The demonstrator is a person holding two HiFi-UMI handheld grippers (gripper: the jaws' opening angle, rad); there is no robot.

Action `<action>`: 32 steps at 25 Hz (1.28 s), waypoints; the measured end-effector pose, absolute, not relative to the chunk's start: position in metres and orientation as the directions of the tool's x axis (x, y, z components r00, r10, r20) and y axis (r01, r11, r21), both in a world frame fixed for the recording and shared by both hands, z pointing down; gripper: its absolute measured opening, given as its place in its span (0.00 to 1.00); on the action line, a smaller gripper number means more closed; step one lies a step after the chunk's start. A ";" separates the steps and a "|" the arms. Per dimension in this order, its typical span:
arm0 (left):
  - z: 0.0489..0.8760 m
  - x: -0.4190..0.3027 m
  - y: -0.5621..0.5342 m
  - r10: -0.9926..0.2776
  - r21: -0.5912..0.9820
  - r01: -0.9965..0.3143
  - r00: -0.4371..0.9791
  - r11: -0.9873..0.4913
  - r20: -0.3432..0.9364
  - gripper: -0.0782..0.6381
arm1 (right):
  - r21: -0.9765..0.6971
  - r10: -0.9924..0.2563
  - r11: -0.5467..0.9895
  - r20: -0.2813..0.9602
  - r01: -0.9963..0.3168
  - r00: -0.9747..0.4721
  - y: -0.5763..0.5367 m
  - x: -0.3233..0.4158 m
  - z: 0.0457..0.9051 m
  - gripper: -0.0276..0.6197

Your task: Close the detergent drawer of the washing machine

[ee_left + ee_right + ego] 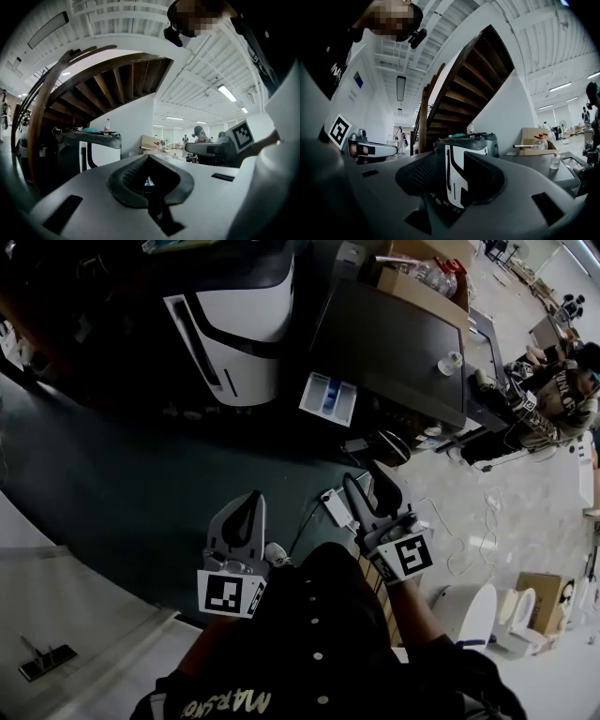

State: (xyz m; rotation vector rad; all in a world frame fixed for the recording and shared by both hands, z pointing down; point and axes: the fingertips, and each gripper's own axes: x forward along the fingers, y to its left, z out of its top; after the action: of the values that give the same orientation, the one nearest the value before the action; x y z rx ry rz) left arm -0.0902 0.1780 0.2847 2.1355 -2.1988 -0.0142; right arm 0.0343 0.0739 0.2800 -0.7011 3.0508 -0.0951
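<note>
Facing white-and-black boxy washing machine [239, 324], well short of it: left gripper [249, 504] jaws nearly together, empty; right gripper [371, 487] jaws wide apart, empty. Risk: detergent drawer not discernible, so misaimed push may hit machine front.

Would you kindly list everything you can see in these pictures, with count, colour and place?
washing machine: one, white with black trim, ahead of both grippers
table: one, dark, right of the washing machine
small container: one, clear, on the table
cardboard box: one, brown, behind the table
bottles: clear, at the box; count unclear
sheet: one, blue and white, by the table's front
adapter: one, white, on the floor between the grippers
staircase: one, brown wood, behind the washing machine
people: seated, far right
left gripper: grey, jaws together, empty
right gripper: grey, jaws apart, empty
</note>
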 end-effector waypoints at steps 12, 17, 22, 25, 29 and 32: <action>0.309 -0.095 0.155 -0.993 0.075 -0.997 -0.003 0.012 0.120 0.12 | -0.088 -0.445 0.892 0.009 -0.444 -0.895 0.046 0.023 0.299 0.32; 0.310 -0.106 0.133 -0.991 0.071 -0.997 -0.019 0.029 0.135 0.12 | -0.099 -0.455 0.884 0.043 -0.457 -0.889 0.023 0.011 0.303 0.32; 0.312 -0.112 0.110 -0.988 0.064 -0.997 -0.031 0.041 0.150 0.12 | -0.111 -0.450 0.883 0.069 -0.455 -0.890 0.001 0.007 0.316 0.32; 0.312 -0.114 0.097 -0.987 0.060 -0.997 -0.034 0.044 0.155 0.12 | -0.119 -0.448 0.883 0.068 -0.453 -0.891 -0.013 0.004 0.318 0.32; 0.310 -0.117 0.080 -0.987 0.047 -0.997 -0.047 0.055 0.154 0.12 | -0.121 -0.444 0.885 0.062 -0.449 -0.894 -0.031 0.001 0.317 0.32; 0.307 -0.117 0.066 -0.988 0.031 -0.998 -0.055 0.060 0.148 0.12 | -0.117 -0.438 0.889 0.057 -0.442 -0.897 -0.045 0.000 0.315 0.32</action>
State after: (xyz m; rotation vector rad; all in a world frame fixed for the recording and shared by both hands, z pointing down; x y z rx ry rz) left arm -0.1167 0.0657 0.3068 2.0662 -2.1888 0.1192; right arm -0.0005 -0.0455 0.3145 -0.7182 3.0819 -0.2013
